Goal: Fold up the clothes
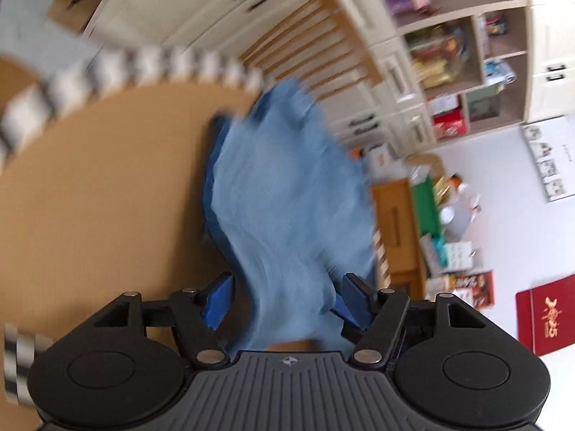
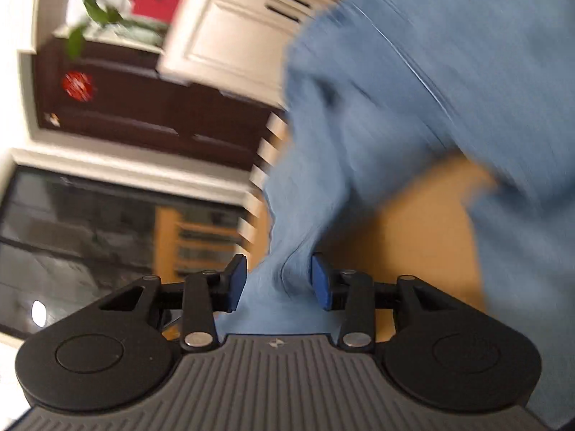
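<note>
So the left gripper (image 1: pixel 284 301), black with blue pads, is seen spread fairly wide, with a bunched neck of the light blue, thin woven cloth garment (image 1: pixel 287 197) running between its fingers; the cloth looks draped through the gap rather than pinched, though the blur makes real contact hard to tell. From there the garment is fanned out ahead over the tan, flat tabletop (image 1: pixel 100 186), its far end reaching the table edge. A black-and-white striped strip (image 1: pixel 151 66) is seen along the table's curved rim. Beyond that, a wooden slatted rail (image 1: pixel 323 46) and cream drawers are visible, plus an open shelf unit (image 1: pixel 463 72) stuffed with blurry packets and boxes, contents too smeared to name. A red flat box (image 1: pixel 546 316) is propped off to the right. The right gripper (image 2: pixel 278 280) is also held partly open, with a twisted fold of the same garment (image 2: pixel 413 107) passing between its blue pads (image 2: pixel 235 282) and a sliver of gap visible on the left side, so a firm clamp can't be confirmed. Past it, the cloth is lifted up large across the right, with the tabletop (image 2: pixel 402 222) underneath. A dark brown cabinet (image 2: pixel 143 107) and a dark glass panel (image 2: pixel 72 237) are seen on the left.
</note>
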Demonstrator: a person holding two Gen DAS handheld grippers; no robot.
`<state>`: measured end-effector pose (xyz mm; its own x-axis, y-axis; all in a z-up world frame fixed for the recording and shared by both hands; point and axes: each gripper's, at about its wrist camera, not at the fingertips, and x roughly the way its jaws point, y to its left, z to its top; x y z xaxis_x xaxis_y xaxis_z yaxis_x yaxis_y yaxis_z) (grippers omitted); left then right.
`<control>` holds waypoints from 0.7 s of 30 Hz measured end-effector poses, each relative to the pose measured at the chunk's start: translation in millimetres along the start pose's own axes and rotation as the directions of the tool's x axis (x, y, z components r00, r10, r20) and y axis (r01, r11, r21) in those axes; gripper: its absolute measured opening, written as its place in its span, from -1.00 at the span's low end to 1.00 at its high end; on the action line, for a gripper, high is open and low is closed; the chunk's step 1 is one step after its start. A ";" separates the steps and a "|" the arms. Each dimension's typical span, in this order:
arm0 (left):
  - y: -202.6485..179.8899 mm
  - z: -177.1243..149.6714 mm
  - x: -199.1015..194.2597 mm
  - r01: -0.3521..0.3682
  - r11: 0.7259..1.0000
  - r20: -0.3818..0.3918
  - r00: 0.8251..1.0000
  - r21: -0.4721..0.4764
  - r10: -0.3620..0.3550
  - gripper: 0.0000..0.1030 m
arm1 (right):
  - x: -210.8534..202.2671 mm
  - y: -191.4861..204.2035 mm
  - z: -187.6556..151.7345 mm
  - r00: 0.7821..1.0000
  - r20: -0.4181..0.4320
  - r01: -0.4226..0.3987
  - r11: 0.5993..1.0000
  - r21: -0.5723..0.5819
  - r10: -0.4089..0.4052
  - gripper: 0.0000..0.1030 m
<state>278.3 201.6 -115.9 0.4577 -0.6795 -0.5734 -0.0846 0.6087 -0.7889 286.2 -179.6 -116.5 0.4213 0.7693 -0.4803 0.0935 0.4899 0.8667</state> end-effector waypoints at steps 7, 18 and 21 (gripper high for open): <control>32.8 -71.6 -2.1 0.006 0.994 -0.001 1.000 0.112 -0.006 0.48 | 5.2 -18.9 -54.0 0.999 -0.027 -0.024 0.993 -0.113 0.021 -0.05; 18.9 -133.3 -22.2 0.145 0.988 -0.105 0.985 0.056 -0.138 -0.89 | -48.9 41.8 -150.0 0.995 -0.030 0.074 0.907 -0.415 -0.095 -0.39; 20.4 -163.5 -31.2 0.152 0.987 -0.127 0.981 0.048 -0.144 -0.89 | -82.9 40.0 -188.5 0.978 0.082 0.208 0.867 -0.453 -0.192 0.38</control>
<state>117.6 168.3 -150.3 0.3489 -0.8068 -0.4768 0.0285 0.5177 -0.8551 85.0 -146.4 -67.4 0.4679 0.6245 -0.6254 -0.2398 0.7708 0.5903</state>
